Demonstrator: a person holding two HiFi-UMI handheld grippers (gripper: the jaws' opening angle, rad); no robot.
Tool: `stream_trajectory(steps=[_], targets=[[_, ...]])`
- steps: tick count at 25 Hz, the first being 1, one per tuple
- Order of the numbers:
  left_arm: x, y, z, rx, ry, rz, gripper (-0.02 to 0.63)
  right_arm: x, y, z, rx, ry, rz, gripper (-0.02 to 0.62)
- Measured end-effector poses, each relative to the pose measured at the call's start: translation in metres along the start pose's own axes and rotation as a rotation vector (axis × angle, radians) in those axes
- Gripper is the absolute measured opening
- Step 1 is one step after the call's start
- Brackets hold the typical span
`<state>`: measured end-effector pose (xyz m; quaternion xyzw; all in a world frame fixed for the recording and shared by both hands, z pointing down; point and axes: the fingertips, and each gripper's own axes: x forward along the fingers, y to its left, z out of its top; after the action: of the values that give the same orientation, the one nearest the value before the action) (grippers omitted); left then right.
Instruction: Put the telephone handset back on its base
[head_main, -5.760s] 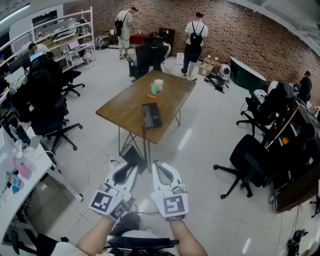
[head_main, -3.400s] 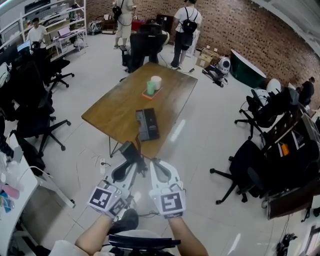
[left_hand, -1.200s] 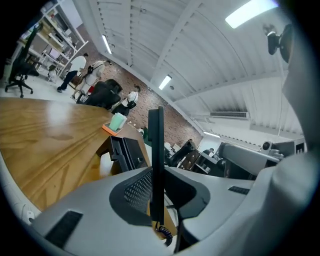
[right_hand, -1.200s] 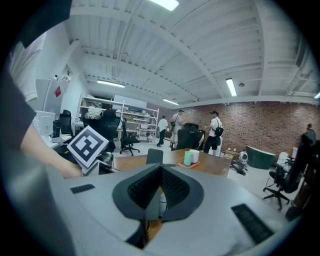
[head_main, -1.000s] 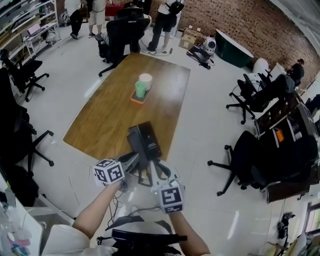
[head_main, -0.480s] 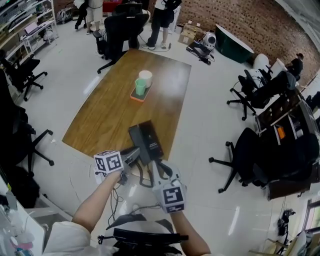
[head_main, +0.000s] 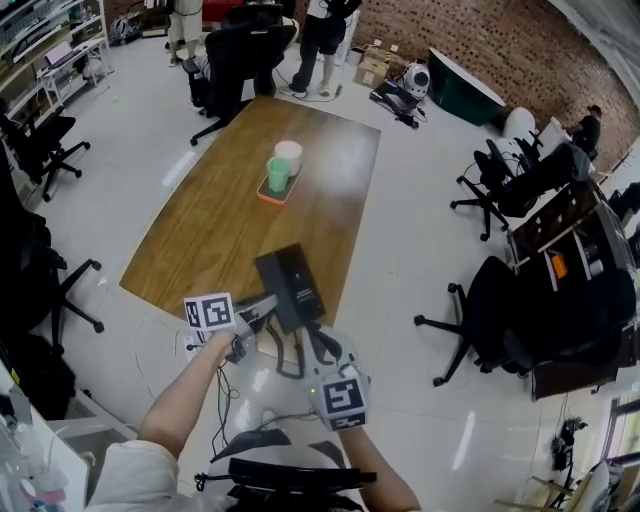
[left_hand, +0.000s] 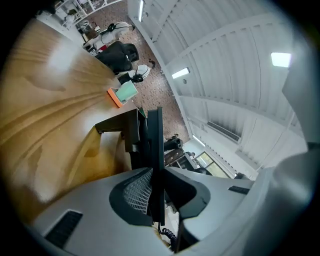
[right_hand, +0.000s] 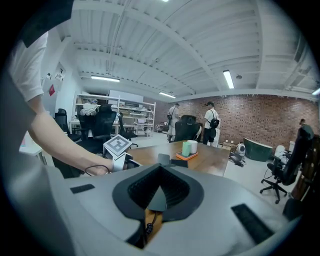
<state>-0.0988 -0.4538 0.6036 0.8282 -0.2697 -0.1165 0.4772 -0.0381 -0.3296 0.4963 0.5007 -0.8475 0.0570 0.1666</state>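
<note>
The black telephone base (head_main: 296, 283) sits at the near edge of the wooden table (head_main: 215, 235). My left gripper (head_main: 262, 306) is shut on the black handset (left_hand: 158, 145), which stands edge-on between its pads right beside the base (left_hand: 120, 127). The coiled cord (left_hand: 168, 233) hangs below the jaws. I cannot tell whether the handset rests in the cradle. My right gripper (head_main: 321, 347) hovers just short of the table edge with its jaws together and nothing seen between them. In the right gripper view the gripper (right_hand: 158, 192) points at the base (right_hand: 163, 159), with the cord (right_hand: 148, 227) below.
A green cup (head_main: 277, 172) and a white cup (head_main: 288, 154) stand on an orange tray (head_main: 270, 193) at the table's far half. Black office chairs (head_main: 500, 310) stand to the right and at the left (head_main: 30, 270). People stand beyond the table's far end.
I have walked up to the table with the handset in the left gripper. Over the last second the left gripper edged up toward the base; the right gripper barely moved.
</note>
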Motion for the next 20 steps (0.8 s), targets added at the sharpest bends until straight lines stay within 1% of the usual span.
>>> stream_trajectory(steps=[3, 8, 14, 16, 20], targets=[[0.004, 0.006, 0.000, -0.008, 0.017, 0.000, 0.063, 0.003, -0.001, -0.004, 0.000, 0.009, 0.000, 0.005], [0.006, 0.015, 0.000, -0.077, 0.026, -0.002, 0.063, 0.006, -0.001, -0.003, 0.004, 0.009, 0.002, 0.005], [0.007, 0.019, -0.001, -0.120, 0.027, -0.025, 0.065, 0.008, 0.000, -0.004, 0.004, 0.012, 0.011, 0.005], [0.007, 0.020, -0.002, -0.123, 0.027, -0.024, 0.066, 0.009, 0.001, -0.005, 0.005, 0.012, 0.015, 0.005], [0.008, 0.020, 0.000, -0.095, 0.022, 0.002, 0.072, 0.010, 0.002, -0.003, 0.004, 0.007, 0.020, 0.005]])
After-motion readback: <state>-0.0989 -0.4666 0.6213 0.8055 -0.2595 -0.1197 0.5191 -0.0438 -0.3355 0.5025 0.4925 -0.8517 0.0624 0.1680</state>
